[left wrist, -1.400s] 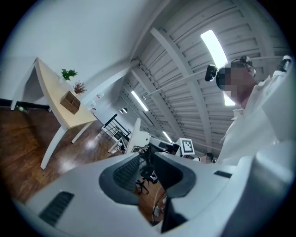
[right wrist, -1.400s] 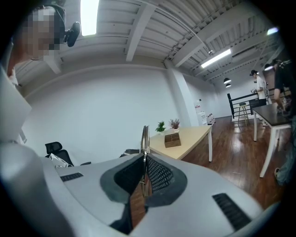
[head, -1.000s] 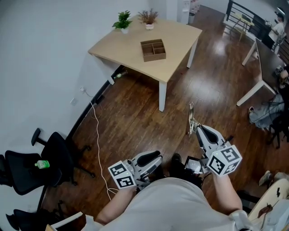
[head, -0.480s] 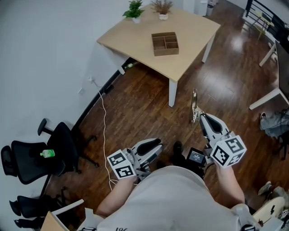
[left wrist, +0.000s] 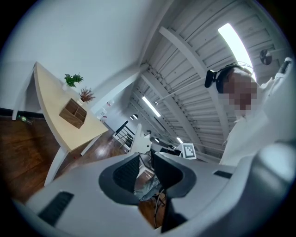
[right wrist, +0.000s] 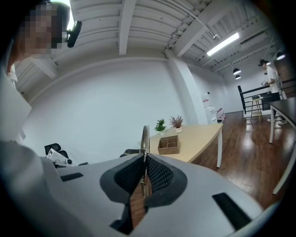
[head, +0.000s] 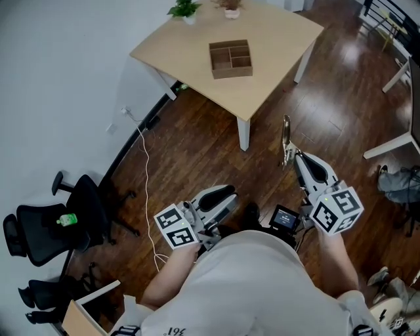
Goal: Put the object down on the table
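Closest in, the left gripper (head: 224,195) hangs by the person's waist with its jaws parted and nothing between them, so it can give no support if the load shifts; the right gripper (head: 293,160) is clenched on the lower end of a slim metal object (head: 286,139), which juts forward past the pads and, in the right gripper view, stands up thin and edge-on (right wrist: 145,137); a hold that narrow on something that long could, I judge, let it pivot or slide out with a jolt; below it lies only the wooden floor (head: 197,157), so a slip here would drop it short of its goal; the white cable (head: 146,190) trailing across the boards to the left might snag a foot; further off, well apart from the grippers, stands the table (head: 197,62); a hasty release there risks the object landing in the divided wooden box (head: 231,58), or rolling off the near edge; the potted plants (head: 184,8) at the far side seem safely out of reach.
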Demonstrator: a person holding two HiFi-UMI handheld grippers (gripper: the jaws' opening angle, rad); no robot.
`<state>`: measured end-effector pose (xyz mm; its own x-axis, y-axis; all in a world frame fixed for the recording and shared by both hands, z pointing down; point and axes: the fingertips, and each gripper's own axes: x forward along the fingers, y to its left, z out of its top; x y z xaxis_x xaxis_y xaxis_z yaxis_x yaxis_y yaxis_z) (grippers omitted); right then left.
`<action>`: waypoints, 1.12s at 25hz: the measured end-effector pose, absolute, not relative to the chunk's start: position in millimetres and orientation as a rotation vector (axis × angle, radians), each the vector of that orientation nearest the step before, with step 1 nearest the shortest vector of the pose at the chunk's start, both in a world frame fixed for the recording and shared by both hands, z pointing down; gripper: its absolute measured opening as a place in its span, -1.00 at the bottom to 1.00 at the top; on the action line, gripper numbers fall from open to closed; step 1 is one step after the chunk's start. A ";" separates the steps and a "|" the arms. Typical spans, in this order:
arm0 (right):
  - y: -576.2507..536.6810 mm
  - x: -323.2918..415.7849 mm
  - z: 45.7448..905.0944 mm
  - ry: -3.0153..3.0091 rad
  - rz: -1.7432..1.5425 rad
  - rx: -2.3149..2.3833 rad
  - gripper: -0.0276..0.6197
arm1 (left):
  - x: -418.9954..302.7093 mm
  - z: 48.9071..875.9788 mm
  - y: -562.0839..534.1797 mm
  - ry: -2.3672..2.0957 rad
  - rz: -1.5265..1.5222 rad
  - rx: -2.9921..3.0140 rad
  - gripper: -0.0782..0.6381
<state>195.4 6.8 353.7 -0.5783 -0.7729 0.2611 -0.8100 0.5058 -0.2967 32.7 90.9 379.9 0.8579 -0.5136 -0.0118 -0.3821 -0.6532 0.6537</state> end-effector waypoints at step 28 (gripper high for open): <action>-169.5 95.2 371.1 -2.519 0.647 1.489 -0.85 | -72.3 390.2 -106.6 -0.515 -0.221 2.345 -0.52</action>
<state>95.2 -169.5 371.1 -0.4984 -0.7998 0.3344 -0.8620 0.4161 -0.2895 -72.3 -106.6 390.2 0.9057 -0.4237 -0.0127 -0.3014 -0.6649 0.6834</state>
